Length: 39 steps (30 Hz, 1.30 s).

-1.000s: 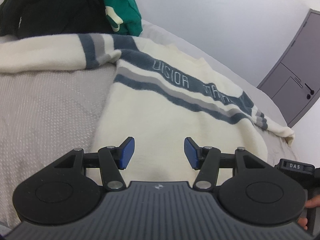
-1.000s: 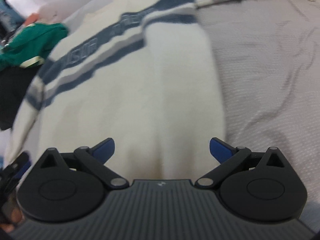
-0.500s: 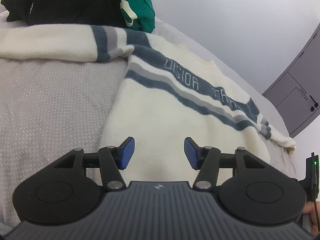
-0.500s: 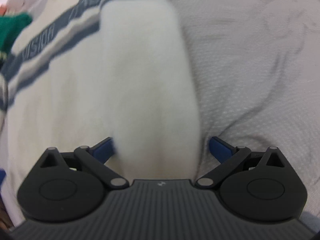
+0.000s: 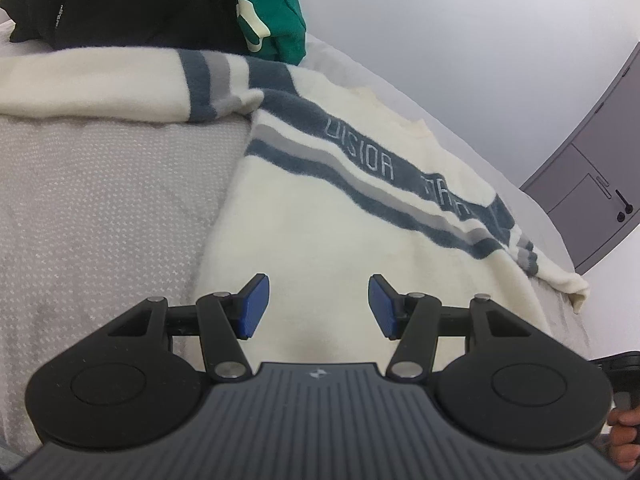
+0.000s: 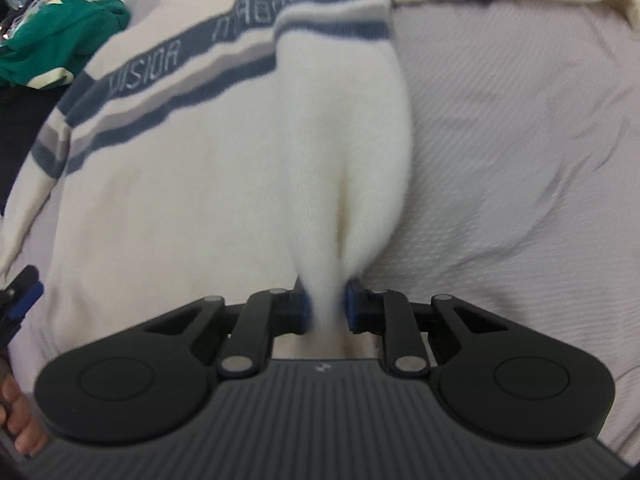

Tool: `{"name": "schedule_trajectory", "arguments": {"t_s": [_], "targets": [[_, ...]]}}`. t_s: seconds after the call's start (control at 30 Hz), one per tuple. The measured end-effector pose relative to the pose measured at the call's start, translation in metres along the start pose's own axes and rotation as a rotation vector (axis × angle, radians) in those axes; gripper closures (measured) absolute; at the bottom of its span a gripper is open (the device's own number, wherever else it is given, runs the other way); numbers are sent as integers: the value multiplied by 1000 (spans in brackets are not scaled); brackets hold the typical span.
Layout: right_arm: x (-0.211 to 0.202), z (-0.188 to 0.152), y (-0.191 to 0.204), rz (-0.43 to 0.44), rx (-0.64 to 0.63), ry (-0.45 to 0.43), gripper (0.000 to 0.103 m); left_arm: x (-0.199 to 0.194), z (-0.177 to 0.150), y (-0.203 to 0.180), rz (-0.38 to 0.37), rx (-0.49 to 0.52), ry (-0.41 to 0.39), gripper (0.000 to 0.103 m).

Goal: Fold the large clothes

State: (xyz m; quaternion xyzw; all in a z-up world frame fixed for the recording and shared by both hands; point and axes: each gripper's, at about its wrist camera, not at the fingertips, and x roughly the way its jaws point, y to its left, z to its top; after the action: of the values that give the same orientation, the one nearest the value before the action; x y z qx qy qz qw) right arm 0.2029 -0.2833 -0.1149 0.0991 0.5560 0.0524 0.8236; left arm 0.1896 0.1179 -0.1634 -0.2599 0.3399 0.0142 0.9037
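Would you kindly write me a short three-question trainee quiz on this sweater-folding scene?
1. True or false: the right gripper is shut on the cream sweater.
2. Which garment lies beside the black clothing? A red B green C yellow
3. Fill in: the left gripper hovers ____ over the sweater's hem.

Key: 1 true; its jaws have just been closing, pinching a bunch of fabric. 2 B, the green garment. 3 open.

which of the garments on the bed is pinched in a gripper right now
The cream sweater with blue-grey stripes: the right hand-held gripper is shut on its hem. The green garment and black garment lie untouched beyond it.
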Motion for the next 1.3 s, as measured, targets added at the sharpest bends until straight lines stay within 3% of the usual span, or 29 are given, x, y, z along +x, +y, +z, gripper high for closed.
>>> {"name": "schedule_trajectory", "arguments": {"t_s": [0.13,0.3,0.47,0.5,0.57,0.63,0.77,0.87,0.97,1.13,1.3], "targets": [[-16,-6,-3,-32,-29,-11,84,1,1,-1,0,16,5,42],[-8,-6,4,-41,-12,12,82,3,4,2,1,14,17,42],[-26,5,-18,74,128,-41,64,1,6,2,-16,18,17,42],[-31,7,-27,115,166,-65,61,2,7,1,-19,22,18,42],[-41,16,-47,159,238,-130,39,2,7,-1,-26,33,14,42],[-51,26,-67,194,293,-198,28,0,5,-5,-32,43,0,42],[-54,58,-120,231,389,-366,20,4,5,-15,-38,62,-14,42],[-44,91,-166,123,464,-517,19,11,5,-20,-39,66,-17,42],[-20,121,-215,89,578,-586,19,18,6,-25,-35,72,-17,42],[26,167,-282,89,719,-675,19,35,10,-30,-13,62,-17,42],[61,195,-322,113,820,-754,19,55,20,-31,7,19,-22,42]]}}
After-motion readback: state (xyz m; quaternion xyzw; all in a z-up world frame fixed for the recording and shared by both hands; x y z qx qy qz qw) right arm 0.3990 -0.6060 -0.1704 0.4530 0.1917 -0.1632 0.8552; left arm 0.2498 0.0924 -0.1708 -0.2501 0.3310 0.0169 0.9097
